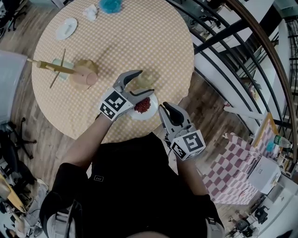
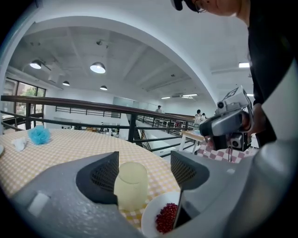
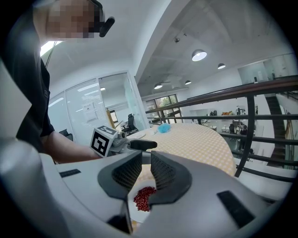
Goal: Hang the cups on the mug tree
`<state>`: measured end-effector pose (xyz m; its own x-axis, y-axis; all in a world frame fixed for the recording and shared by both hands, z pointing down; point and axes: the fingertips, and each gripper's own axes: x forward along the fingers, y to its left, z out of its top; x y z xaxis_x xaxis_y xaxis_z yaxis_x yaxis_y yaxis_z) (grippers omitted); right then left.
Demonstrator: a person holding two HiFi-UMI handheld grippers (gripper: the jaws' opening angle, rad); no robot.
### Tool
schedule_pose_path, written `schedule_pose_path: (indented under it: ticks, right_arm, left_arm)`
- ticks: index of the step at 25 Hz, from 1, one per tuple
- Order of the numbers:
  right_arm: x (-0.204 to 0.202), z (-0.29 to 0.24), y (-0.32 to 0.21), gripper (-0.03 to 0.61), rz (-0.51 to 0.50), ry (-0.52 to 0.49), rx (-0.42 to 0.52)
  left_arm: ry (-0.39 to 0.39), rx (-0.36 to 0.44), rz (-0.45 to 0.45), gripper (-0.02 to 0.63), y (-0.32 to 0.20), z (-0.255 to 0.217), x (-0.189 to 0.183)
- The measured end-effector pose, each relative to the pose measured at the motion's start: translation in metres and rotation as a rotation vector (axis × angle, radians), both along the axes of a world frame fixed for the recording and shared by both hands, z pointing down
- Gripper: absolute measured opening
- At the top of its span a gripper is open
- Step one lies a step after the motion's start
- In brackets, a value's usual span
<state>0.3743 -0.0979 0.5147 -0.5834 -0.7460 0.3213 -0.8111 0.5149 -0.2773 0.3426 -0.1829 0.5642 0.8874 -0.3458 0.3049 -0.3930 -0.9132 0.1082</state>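
A pale yellow cup [image 1: 146, 79] stands upright on the checked round table [image 1: 139, 37], close to its near edge. My left gripper [image 1: 145, 83] is open wide around it. In the left gripper view the cup [image 2: 131, 183] stands between the jaws, nearer the left one, and neither pad of the gripper [image 2: 144, 162] presses on it. The wooden mug tree [image 1: 56, 68] stands at the table's left with its round base [image 1: 86, 74]; a pale thing sits among its pegs. My right gripper [image 1: 168, 111] hovers off the table's edge, shut and empty [image 3: 146, 160].
A white dish of red beans [image 1: 143, 108] sits right beside the cup, under the left gripper's lower finger. Far across the table lie a white saucer [image 1: 66, 28] and a blue puff [image 1: 111, 5]. A black railing [image 1: 233, 42] runs past the table's right side.
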Motion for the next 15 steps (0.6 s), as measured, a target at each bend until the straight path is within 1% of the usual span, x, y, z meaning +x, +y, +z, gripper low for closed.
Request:
schedule_pose_path:
  ticks: [3,7,12,15]
  right_arm:
    - [0.002,0.007,0.002,0.066,0.010,0.003,-0.010]
    - [0.008,0.016,0.012,0.066,0.044,0.013,-0.029]
    - [0.021,0.013,0.031,0.066,0.095,0.028,-0.050]
    - [0.030,0.010,0.040,0.066,0.135,0.037,-0.059]
  left_arm:
    - [-0.023,-0.009,-0.002,0.345,-0.007,0.016,0.003]
    - [-0.058,0.008,0.002,0.353,-0.012,0.033,0.011]
    - [-0.078,-0.034,-0.015,0.353,-0.020,0.048,0.016]
    - [-0.133,-0.061,-0.014,0.351,-0.026,0.066,0.013]
